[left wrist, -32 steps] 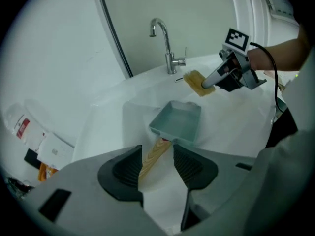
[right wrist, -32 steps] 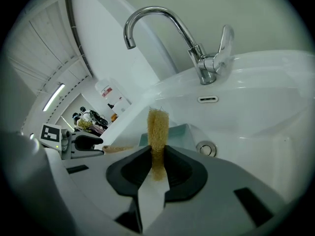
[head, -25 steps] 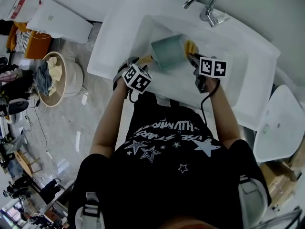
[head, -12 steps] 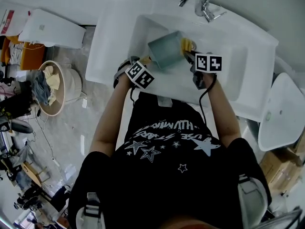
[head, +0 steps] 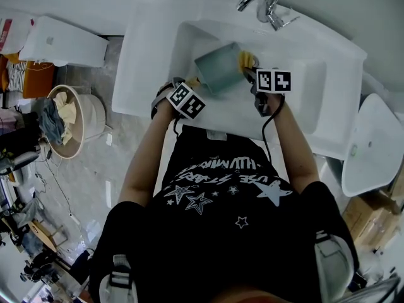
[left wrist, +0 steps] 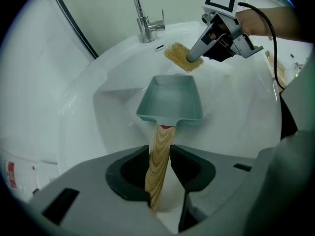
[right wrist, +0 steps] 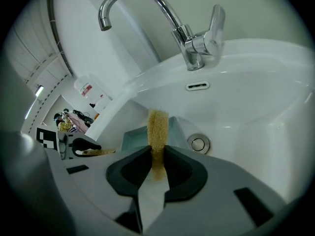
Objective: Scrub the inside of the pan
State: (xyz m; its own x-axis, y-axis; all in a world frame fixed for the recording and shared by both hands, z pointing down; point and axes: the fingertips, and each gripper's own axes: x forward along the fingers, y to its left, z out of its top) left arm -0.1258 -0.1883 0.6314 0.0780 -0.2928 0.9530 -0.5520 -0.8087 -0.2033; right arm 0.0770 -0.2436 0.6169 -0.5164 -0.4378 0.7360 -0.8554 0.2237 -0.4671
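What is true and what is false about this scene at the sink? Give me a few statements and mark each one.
1. The pan is teal and has a wooden handle. True.
2. The sponge lies loose inside the pan. False: the right gripper has it clamped between its jaws and holds it just past the pan's far rim.
3. The wooden handle sits between the left gripper's jaws. True: the left gripper has its jaws closing against the handle's sides.
4. Water streams from the faucet into the sink. False: no stream shows at the spout.
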